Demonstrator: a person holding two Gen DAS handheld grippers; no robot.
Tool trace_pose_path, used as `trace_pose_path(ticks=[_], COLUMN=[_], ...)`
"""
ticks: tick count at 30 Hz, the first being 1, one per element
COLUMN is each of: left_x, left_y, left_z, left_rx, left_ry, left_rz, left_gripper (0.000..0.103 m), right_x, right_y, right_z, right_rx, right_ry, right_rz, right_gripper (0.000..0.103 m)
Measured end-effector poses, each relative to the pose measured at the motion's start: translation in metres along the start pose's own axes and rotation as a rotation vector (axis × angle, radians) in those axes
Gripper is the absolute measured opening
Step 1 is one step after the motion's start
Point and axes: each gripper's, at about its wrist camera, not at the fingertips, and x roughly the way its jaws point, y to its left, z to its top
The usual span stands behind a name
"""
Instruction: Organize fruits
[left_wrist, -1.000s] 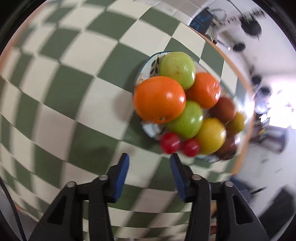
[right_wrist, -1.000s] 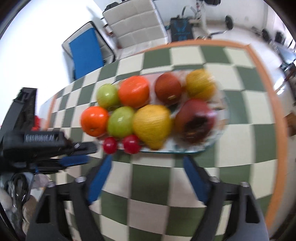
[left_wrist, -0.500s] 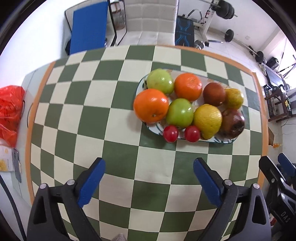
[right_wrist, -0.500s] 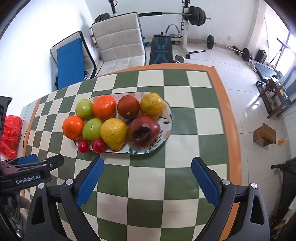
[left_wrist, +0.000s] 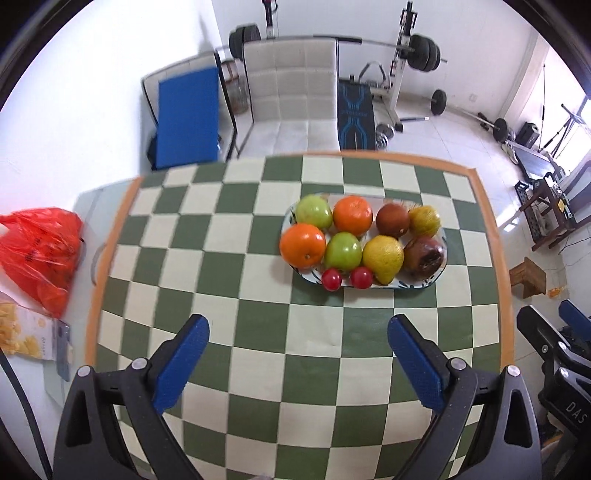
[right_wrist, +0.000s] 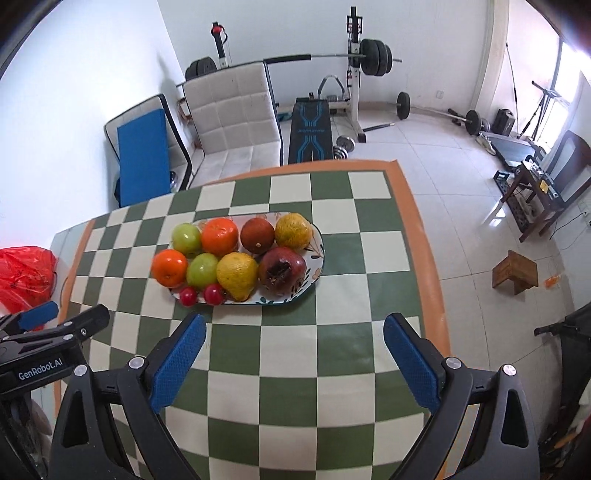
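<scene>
A green-and-cream checkered table (left_wrist: 258, 332) holds an oval plate (left_wrist: 424, 284) piled with two oranges, two green apples, a yellow pear, brownish fruits and two small red tomatoes (left_wrist: 331, 279). The left gripper (left_wrist: 297, 349) hangs above the table, blue pads spread wide, empty.
</scene>
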Motion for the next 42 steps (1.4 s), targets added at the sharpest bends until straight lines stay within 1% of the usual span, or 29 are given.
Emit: trace_pose_path(ticks=[4, 10, 14, 17, 21, 25, 30, 33, 37, 42], left_x=[-0.041, -0.095, -0.131, -0.157, -0.183, -0.199, -0.206, -0.207, -0.205, -0.194], left_y=[0.002, 0.005, 0.006, 0.008, 0.007, 0.005, 0.004, 0.004, 0.001, -0.001], left_z=[-0.011, -0.029, -0.044, -0.053, -0.060, -0.069, -0.078, -0.081, -0.084, -0.078], left_rx=[0.004, 0.000, 0.008, 0.002, 0.010, 0.017, 0.018, 0.016, 0.022, 0.022], left_ry=[-0.061, -0.122, -0.171, -0.205, -0.250, -0.271, -0.270, -0.268, -0.261, -0.259], left_rz=[0.000, -0.035, -0.048, -0.067, -0.064, -0.077, -0.085, -0.088, -0.088, -0.075], left_gripper=[0.099, 0.099, 0.099, 0.099, 0.099, 0.099, 0.099, 0.099, 0.099, 0.099], right_x=[-0.044, -0.119, -0.163, -0.192, -0.225, -0.254, -0.273, -0.277, -0.277, -0.267], right_y=[0.002, 0.007, 0.010, 0.013, 0.014, 0.014, 0.014, 0.014, 0.015, 0.015], right_z=[-0.008, -0.025, -0.037, -0.046, -0.056, -0.064, -0.072, -0.074, -0.074, -0.068], right_rx=[-0.010, -0.027, -0.035, -0.047, -0.047, -0.050, -0.050, -0.054, -0.057, -0.053], right_ry=[-0.045, -0.119, -0.161, -0.191, -0.218, -0.245, -0.248, -0.243, -0.235, -0.240], right_rz=[-0.005, -0.005, 0.007, 0.001, 0.010, 0.012, 0.023, 0.029, 0.034, 0.032], right_gripper=[0.099, 0.099, 0.099, 0.099, 0.099, 0.100, 0.100, 0.100, 0.100, 0.100])
